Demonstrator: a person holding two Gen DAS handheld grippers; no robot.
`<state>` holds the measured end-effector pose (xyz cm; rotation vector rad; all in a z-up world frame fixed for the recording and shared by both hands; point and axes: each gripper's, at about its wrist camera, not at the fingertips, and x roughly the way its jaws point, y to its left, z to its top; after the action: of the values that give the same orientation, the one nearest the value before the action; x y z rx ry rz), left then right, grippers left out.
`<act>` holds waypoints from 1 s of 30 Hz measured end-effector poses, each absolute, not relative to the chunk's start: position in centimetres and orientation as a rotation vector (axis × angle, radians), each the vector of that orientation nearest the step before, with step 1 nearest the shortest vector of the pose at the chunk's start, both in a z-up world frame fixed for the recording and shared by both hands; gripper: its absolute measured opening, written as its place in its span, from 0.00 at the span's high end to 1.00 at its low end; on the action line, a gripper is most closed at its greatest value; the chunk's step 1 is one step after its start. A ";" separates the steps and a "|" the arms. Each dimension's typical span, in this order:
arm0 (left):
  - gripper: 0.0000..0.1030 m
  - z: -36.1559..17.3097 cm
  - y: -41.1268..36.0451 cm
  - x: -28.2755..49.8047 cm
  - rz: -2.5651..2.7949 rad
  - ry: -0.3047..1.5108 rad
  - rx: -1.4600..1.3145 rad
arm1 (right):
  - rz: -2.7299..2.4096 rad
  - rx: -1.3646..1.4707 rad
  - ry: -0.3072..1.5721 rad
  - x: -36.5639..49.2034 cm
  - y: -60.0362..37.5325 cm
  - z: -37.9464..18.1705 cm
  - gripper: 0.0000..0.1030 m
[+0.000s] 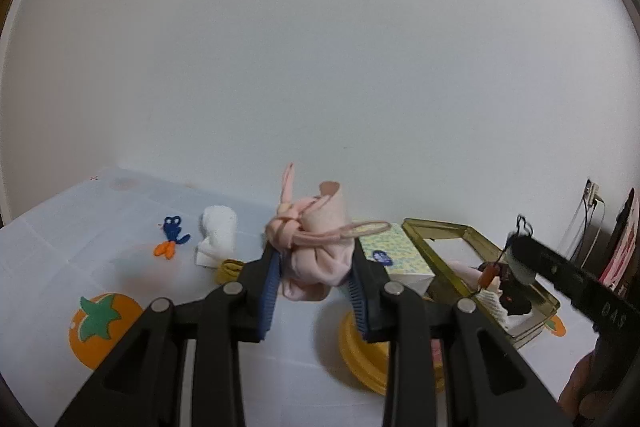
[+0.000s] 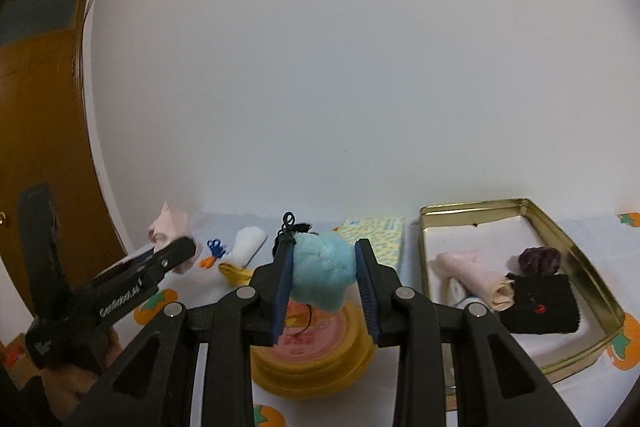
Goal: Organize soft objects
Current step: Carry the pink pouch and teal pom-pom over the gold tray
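My left gripper (image 1: 314, 267) is shut on a pink knotted cloth bundle (image 1: 316, 247) and holds it above the table. It also shows at the left of the right wrist view (image 2: 176, 251). My right gripper (image 2: 324, 271) is shut on a light blue fluffy pompom (image 2: 324, 269) with a black loop, held above a round yellow tin (image 2: 316, 359). A gold metal tray (image 2: 592, 267) at the right holds a rolled pink cloth (image 2: 472, 271), a black cloth (image 2: 540, 303) and a dark purple fluffy item (image 2: 540, 259).
A white duck plush (image 2: 246, 251) lies at the back left by a small blue and orange toy (image 1: 172, 233). A patterned yellow box (image 2: 376, 235) stands behind the round tin. The tablecloth (image 1: 104, 323) has orange fruit prints. A wooden door (image 2: 40, 107) is at the left.
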<state>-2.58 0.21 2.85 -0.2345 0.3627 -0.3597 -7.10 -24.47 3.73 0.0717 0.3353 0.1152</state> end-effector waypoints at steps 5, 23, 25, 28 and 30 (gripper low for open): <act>0.71 3.0 -2.0 -2.7 -0.388 0.364 -0.195 | 0.081 0.085 0.297 -8.0 -26.1 4.9 0.68; 0.71 5.1 -11.5 -2.8 -0.525 0.341 -0.078 | -0.142 0.166 0.235 -9.4 -36.3 7.7 0.68; 0.70 5.3 -12.7 -2.6 -0.542 0.341 -0.068 | -0.168 0.179 0.240 -9.2 -37.6 7.6 0.68; 0.70 5.5 -14.8 -2.1 -0.576 0.356 -0.061 | -0.201 0.191 0.250 -9.2 -38.8 7.6 0.68; 0.71 5.6 -16.4 -1.7 -0.590 0.370 -0.055 | -0.218 0.201 0.258 -9.0 -39.6 7.6 0.68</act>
<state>-1.72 -16.37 5.60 -0.0552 0.3702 -0.5904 -8.97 -39.58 7.58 0.2013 0.2580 -0.2175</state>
